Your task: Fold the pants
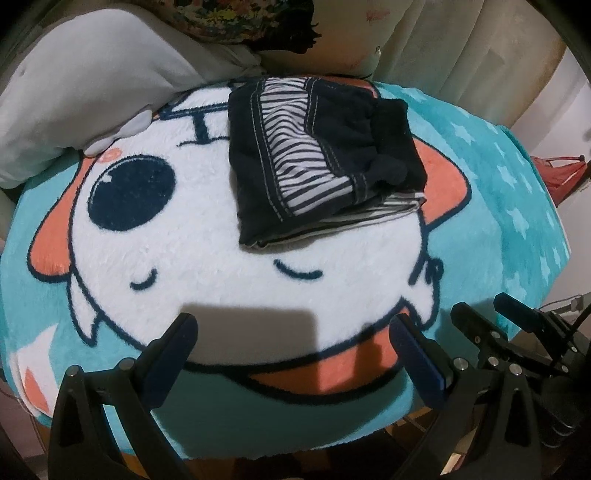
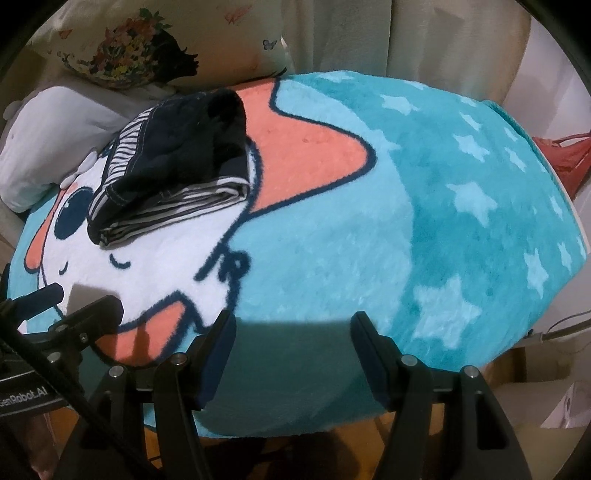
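Note:
The dark navy pants (image 1: 317, 158) with a striped lining lie folded into a compact bundle on the far part of a fluffy cartoon blanket (image 1: 207, 236). In the right wrist view the pants (image 2: 177, 173) sit at the upper left. My left gripper (image 1: 295, 332) hangs open over the near edge of the blanket, nothing between its fingers. My right gripper (image 2: 291, 332) is open too, above the teal part of the blanket (image 2: 369, 229), well short of the pants. Each gripper shows at the edge of the other's view.
A white pillow (image 1: 74, 92) and a floral cushion (image 1: 236, 18) lie behind the blanket. Pale curtains (image 2: 406, 44) hang at the back. A red bag (image 2: 565, 155) sits off the right edge. Wooden floor (image 2: 517, 362) shows below the blanket's near edge.

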